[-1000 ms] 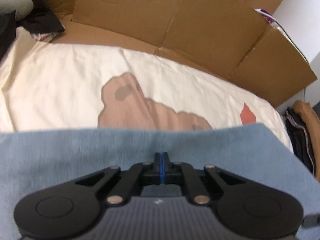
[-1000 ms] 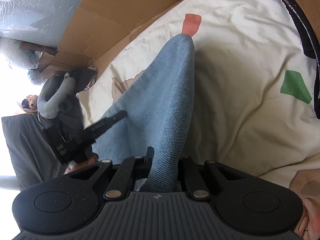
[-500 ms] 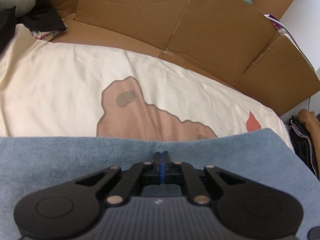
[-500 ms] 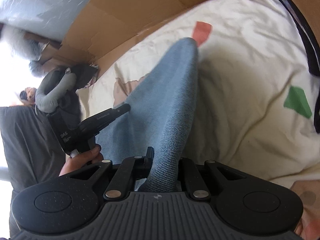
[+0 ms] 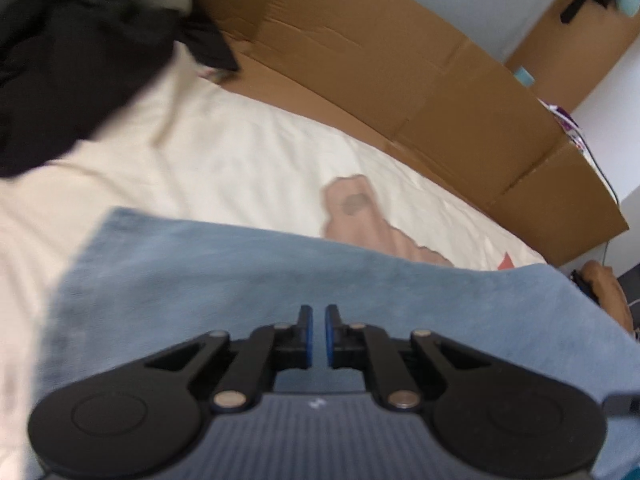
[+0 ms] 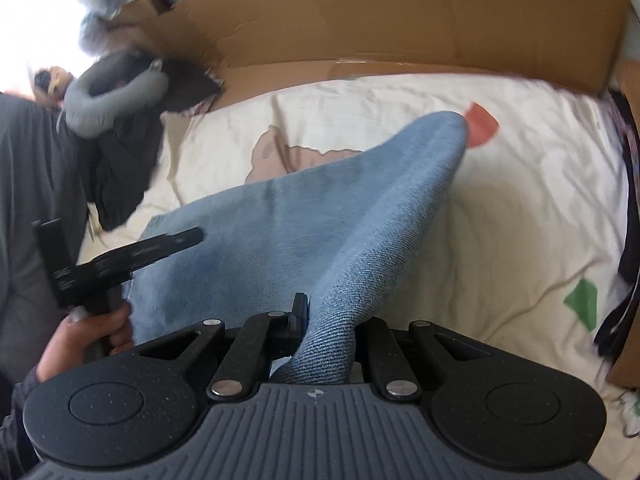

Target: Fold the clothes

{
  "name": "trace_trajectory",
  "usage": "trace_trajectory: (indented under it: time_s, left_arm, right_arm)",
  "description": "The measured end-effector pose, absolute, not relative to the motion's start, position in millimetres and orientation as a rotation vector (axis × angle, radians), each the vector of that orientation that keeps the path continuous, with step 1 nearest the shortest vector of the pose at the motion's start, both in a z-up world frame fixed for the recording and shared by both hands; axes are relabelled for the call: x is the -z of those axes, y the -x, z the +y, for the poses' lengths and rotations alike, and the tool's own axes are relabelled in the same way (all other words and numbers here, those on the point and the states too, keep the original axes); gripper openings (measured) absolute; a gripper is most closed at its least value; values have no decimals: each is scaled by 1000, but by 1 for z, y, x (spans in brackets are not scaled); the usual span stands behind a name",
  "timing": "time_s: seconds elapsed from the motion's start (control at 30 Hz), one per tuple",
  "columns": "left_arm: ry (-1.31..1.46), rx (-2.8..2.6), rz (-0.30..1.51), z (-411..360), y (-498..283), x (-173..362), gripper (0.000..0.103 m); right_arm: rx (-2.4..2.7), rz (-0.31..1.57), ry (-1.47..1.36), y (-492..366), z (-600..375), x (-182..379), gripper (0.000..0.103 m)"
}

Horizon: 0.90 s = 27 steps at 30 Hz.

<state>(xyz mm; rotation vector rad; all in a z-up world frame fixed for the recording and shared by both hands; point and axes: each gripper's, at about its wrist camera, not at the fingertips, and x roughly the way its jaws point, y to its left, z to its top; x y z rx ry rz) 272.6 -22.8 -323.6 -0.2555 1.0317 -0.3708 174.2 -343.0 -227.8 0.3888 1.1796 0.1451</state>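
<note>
A dark clothes pile (image 5: 60,80) fills the upper left of the left wrist view, larger there than a second ago. The blue garment (image 5: 280,280) spans the lower frame over the cream bed sheet (image 5: 240,152), its left corner newly visible. The left hand-held gripper (image 5: 319,336) is opening, a narrow gap between its blue pads where they met before; nothing is visibly pinched. A cardboard wall (image 5: 420,80) runs behind, nothing visibly inside it. The right hand-held gripper (image 6: 324,320) clamps a raised fold.
</note>
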Motion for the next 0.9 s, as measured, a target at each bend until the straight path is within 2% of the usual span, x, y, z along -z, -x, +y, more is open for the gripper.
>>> trace_trajectory:
  time_s: [0.1,0.3,0.37,0.47,0.7,0.9]
  left_arm:
    - [267,346,1014,5,-259,314,9]
    - [295,272,987,49,-234,304,36]
    - [294,247,977,60,-228,302,50]
    - [277,220,963,72,-219,300,61]
    - [380,256,1039,94,-211,329,61]
    - [432,257,1042,103,-207,342,44]
  right_arm:
    - [-153,1203,-309,-181,-322,216,7]
    - [-144,1244,-197,-190,-289,200,7]
    - [-137,1244,-174,-193,-277,196,7]
    - [-138,1234,-138,-195,-258,191,7]
    - [-158,1188,-100,-190,-214,179,7]
    - [-198,1143,-100,-179,-182,175,7]
